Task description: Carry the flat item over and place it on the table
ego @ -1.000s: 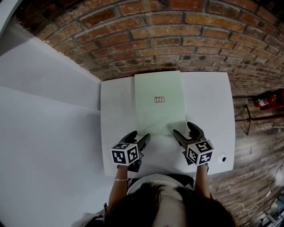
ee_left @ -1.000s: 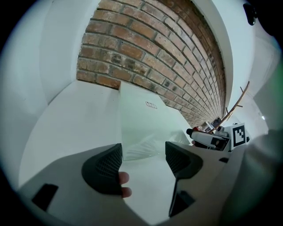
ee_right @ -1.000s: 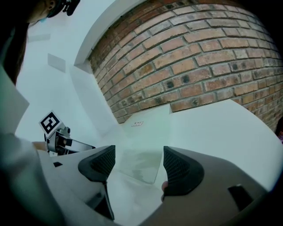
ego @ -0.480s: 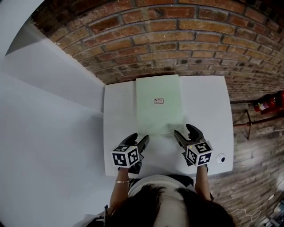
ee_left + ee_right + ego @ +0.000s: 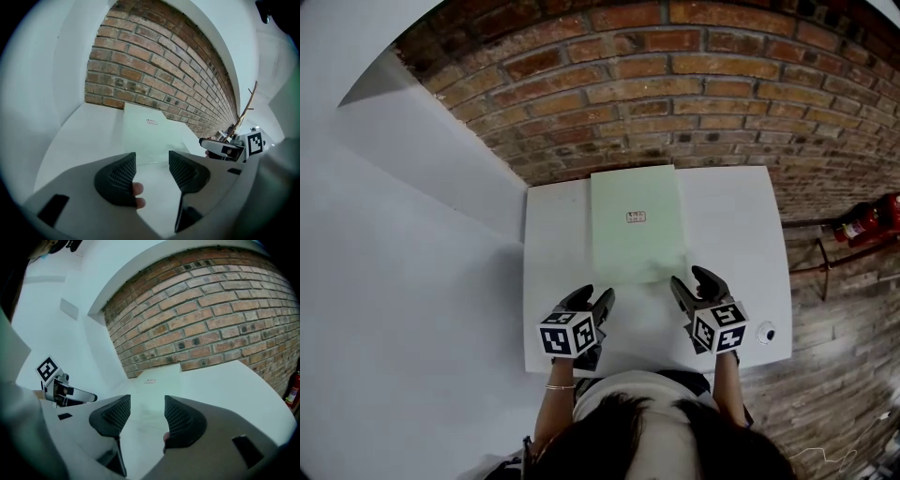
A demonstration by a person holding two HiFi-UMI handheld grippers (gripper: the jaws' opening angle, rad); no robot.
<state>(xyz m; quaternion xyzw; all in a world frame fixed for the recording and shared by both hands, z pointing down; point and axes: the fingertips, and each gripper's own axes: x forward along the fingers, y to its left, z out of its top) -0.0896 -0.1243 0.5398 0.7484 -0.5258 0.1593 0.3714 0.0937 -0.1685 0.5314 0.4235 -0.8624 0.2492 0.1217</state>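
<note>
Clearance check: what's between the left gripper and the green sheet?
Only bare white table, clearest in the left gripper view. The left gripper has just been closing its jaws, with nothing between them; the green sheet lies just ahead.

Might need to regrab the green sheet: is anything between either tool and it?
Nothing visible. The green sheet lies flat on the table; only bare tabletop separates its near edge from the left tool and right tool. Both tools' jaws have just been closing, on nothing.

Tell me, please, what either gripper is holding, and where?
Nothing: the left gripper and right gripper, jaws lately closing, are empty; the green sheet lies free.
</note>
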